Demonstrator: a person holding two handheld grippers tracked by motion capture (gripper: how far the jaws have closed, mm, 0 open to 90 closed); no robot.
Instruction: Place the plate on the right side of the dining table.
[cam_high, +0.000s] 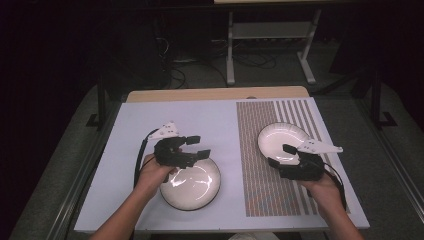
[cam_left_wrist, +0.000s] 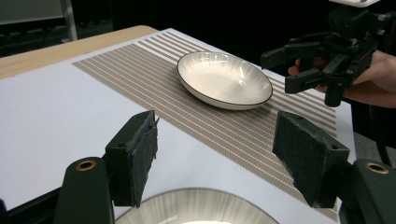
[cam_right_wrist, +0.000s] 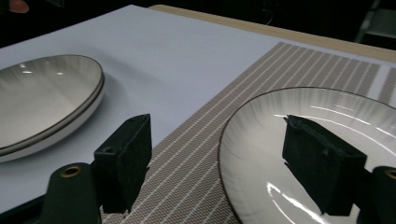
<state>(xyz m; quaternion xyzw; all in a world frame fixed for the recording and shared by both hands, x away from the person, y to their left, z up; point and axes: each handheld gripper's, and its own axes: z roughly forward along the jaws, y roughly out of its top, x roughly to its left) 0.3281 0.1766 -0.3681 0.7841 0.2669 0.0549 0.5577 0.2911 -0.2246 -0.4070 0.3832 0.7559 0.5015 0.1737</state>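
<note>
dim lab or workshop: cables (cam_high: 175, 75) on floor, metal-legged bench (cam_high: 270, 30) behind

Two bare forearms reach in; the left hand (cam_high: 152, 172) holds its black two-jaw left gripper (cam_high: 198, 146) agape, the black right gripper (cam_high: 281, 155) likewise spread.

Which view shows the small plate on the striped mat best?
The left gripper view: the small plate is whole and unobstructed on the striped mat. The high view has the right claw overlapping its near rim; the right gripper view crops it behind one finger.
</note>
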